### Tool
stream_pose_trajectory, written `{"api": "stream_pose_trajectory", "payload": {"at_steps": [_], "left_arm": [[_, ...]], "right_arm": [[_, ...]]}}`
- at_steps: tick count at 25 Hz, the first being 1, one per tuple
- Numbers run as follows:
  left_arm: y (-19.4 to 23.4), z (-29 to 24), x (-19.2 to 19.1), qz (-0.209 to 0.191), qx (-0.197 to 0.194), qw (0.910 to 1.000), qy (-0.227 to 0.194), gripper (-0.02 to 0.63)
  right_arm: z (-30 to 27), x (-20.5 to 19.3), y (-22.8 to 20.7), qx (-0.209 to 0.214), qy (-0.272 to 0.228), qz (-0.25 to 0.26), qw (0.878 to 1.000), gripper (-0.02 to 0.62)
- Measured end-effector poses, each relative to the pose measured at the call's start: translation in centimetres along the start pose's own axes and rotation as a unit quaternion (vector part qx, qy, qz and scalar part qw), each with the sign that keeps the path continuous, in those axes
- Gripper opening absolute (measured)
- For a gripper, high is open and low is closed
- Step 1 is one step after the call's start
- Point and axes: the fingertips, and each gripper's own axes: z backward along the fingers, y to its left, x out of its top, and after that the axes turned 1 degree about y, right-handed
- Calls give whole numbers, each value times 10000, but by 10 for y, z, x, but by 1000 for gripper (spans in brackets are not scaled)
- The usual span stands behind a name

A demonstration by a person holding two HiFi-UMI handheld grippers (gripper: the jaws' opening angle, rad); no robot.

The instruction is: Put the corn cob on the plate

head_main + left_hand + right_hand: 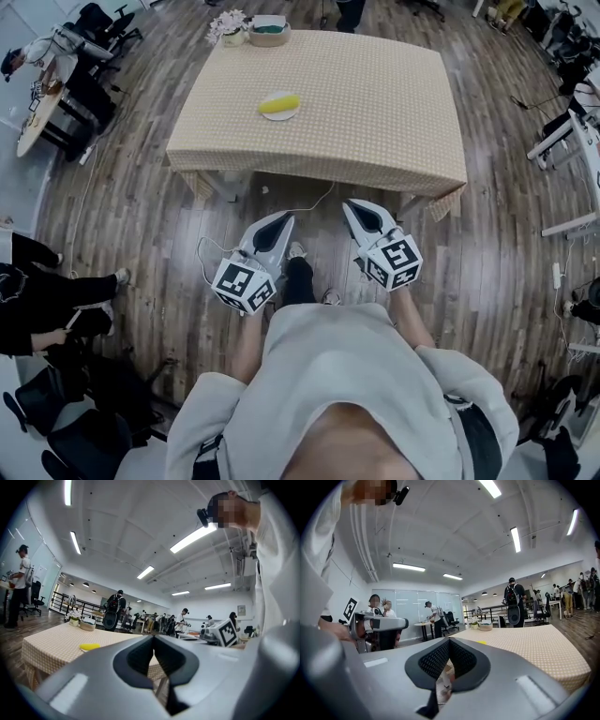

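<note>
The yellow corn cob (279,103) lies on a small white plate (273,116) near the middle of the checked table (375,112). Both grippers hang over the wooden floor short of the table's near edge, well away from the cob. My left gripper (285,218) points at the table with its jaws together and nothing between them. My right gripper (351,204) is beside it, also shut and empty. From the left gripper (153,637) the corn cob (89,646) shows low at the left. Past the right gripper (449,640) only a yellow speck of the corn cob (482,642) shows.
A flower pot (230,26) and a round basket (269,31) stand at the table's far left corner. A white cable (309,204) trails on the floor under the near edge. Office chairs (103,23) and people stand around the room's sides.
</note>
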Motion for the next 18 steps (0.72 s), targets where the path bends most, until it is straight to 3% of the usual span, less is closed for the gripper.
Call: {"api": "stream_pose_trajectory", "payload": {"at_steps": [18], "left_arm": [[-6,7,3,-25,-86,9999,-104,8]], "right_arm": [[-1,13,12,-45,-107,308,9995,-3]]}}
